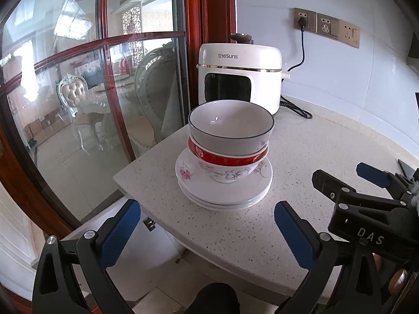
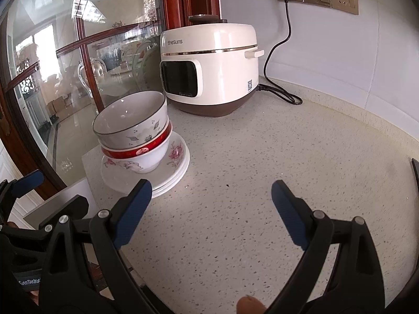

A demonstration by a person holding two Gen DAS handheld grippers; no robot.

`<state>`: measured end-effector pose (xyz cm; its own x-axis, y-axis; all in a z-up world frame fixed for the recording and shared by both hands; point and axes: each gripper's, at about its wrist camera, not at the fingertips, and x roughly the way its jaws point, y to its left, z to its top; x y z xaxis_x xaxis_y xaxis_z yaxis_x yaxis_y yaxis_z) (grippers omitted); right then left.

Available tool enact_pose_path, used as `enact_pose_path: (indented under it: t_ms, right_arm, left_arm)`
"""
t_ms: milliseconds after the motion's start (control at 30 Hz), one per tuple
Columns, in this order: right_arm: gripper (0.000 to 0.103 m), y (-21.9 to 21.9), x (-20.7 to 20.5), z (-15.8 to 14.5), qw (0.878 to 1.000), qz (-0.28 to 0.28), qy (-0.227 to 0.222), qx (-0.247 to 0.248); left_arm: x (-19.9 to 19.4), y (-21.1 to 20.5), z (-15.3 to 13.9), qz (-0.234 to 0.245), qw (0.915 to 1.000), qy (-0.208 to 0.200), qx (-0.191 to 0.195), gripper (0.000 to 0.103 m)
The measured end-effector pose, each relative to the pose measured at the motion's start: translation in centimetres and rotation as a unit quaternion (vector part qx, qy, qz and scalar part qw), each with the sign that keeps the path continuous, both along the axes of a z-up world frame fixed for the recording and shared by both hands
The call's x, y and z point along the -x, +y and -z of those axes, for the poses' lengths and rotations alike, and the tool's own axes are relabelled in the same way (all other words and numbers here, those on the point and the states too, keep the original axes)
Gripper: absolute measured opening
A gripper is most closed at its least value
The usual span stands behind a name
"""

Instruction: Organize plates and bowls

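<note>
White plates (image 1: 225,193) lie stacked near the corner of the speckled counter (image 2: 262,183), carrying a red-banded bowl (image 1: 227,161) with a grey-rimmed bowl (image 1: 230,130) nested inside. That stack sits just ahead of the left gripper (image 1: 207,219), centred between its spread, empty jaws. To the right gripper (image 2: 212,198) it lies forward and left, beside the left finger; these jaws also gape with nothing between them. Both tongs tilt downward over the counter, side by side.
</note>
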<state>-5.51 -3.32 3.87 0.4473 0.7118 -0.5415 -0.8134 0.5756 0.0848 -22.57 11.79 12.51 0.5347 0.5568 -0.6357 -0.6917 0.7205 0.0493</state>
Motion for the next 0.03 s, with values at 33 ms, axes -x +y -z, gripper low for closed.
enact_pose_path:
  t_ms: [33]
  right_arm:
    - [0.094,-0.01,-0.08,0.03,1.000,0.000,0.002,-0.001]
  left_arm:
    - [-0.09,0.04,-0.05,0.001,1.0000,0.000,0.001,0.103]
